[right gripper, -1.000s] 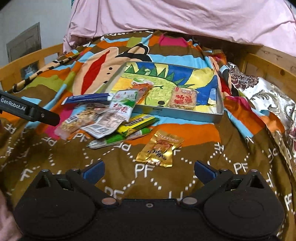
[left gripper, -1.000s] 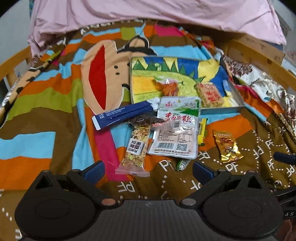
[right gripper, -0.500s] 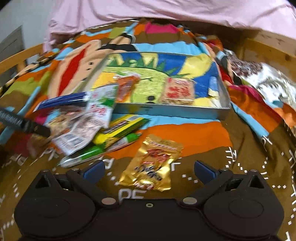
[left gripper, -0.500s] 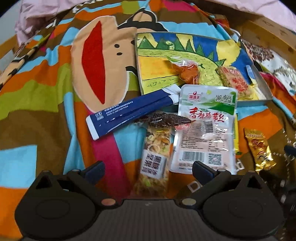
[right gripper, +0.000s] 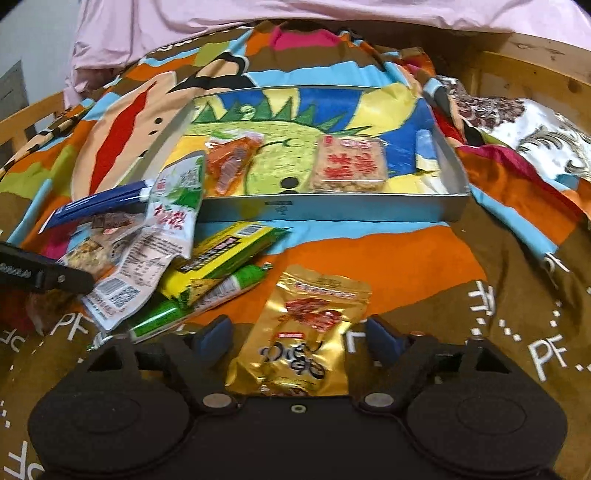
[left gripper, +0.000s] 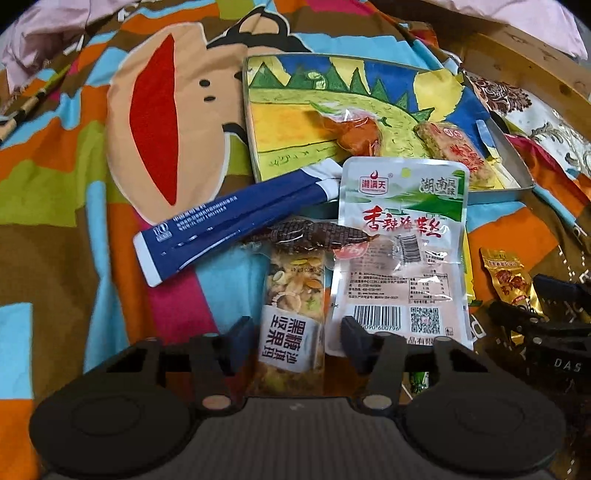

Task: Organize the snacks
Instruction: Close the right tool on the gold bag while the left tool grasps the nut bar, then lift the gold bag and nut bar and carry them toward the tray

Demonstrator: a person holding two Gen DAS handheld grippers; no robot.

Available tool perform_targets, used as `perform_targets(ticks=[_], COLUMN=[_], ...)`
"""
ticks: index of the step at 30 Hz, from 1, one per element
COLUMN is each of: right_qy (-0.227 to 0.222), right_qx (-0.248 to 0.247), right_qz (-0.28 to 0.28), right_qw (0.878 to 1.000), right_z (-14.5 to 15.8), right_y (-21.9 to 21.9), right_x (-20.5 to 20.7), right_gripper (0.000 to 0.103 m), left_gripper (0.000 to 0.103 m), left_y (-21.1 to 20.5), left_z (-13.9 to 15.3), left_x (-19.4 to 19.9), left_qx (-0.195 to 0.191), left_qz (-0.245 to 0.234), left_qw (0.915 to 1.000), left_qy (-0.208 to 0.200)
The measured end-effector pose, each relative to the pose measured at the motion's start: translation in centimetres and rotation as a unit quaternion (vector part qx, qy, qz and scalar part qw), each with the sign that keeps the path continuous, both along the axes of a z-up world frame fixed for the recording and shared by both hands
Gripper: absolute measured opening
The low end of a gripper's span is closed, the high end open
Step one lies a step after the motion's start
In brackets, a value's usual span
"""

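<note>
A metal tray (right gripper: pixel 332 212) with a painted bottom lies on the bed and holds an orange snack (right gripper: pixel 231 166) and a rice cracker pack (right gripper: pixel 349 168). In front of it lies a snack pile. My left gripper (left gripper: pixel 295 336) is open, its fingers on either side of a clear nut bar (left gripper: pixel 293 314); beside it lie a white-green pouch (left gripper: pixel 400 251) and a blue sachet (left gripper: pixel 221 229). My right gripper (right gripper: pixel 297 336) is open around a gold packet (right gripper: pixel 306 332), which also shows in the left wrist view (left gripper: pixel 509 280).
A yellow pack (right gripper: pixel 221 258) and a green stick (right gripper: pixel 199 299) lie left of the gold packet. The bed has a colourful blanket (left gripper: pixel 74 184), a pink quilt (right gripper: pixel 295 22) at the back and a wooden rail (right gripper: pixel 535 74) on the right.
Both grippers have moved forward and down. The left one's fingers have narrowed around the nut bar; the right one now straddles the gold packet.
</note>
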State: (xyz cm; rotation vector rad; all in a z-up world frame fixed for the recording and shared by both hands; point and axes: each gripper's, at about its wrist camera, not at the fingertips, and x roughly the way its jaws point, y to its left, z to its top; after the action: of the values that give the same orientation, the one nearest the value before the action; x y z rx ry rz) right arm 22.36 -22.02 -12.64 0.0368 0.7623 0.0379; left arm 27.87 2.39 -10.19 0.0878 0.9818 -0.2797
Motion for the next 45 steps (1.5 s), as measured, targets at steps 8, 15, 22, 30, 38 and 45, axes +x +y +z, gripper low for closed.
perform_targets(ticks=[8, 15, 22, 30, 38, 45], right_qy=[0.003, 0.013, 0.019, 0.028, 0.030, 0.029], right_qx=[0.024, 0.045, 0.049, 0.061, 0.028, 0.007], right_qz=[-0.006, 0.023, 0.054, 0.037, 0.043, 0.050], right_qw=[1.000, 0.999, 0.997, 0.997, 0.998, 0.998], right_z=[-0.1, 0.4, 0.9, 0.6, 0.4, 0.9], right_y=[0.2, 1.4, 2.5, 1.9, 2.9, 3.2], right_x=[0.1, -1.4, -2.7, -2.4, -3.0, -4.6], right_gripper=[0.060, 0.057, 0.059, 0.071, 0.059, 0.054], left_gripper=[0.042, 0.041, 0.042, 0.054, 0.042, 0.042], left_y=[1.0, 0.8, 0.2, 0.0, -0.2, 0.5], left_z=[-0.5, 0.1, 0.4, 0.0, 0.0, 0.6], left_x=[0.7, -0.1, -1.5, -0.5, -0.8, -2.5], left_qx=[-0.030, -0.062, -0.054, -0.055, -0.051, -0.081], left_qz=[0.021, 0.048, 0.045, 0.041, 0.041, 0.058], left_qw=[0.9990, 0.9949, 0.9949, 0.9951, 0.9950, 0.9912], left_qy=[0.023, 0.064, 0.073, 0.071, 0.075, 0.088])
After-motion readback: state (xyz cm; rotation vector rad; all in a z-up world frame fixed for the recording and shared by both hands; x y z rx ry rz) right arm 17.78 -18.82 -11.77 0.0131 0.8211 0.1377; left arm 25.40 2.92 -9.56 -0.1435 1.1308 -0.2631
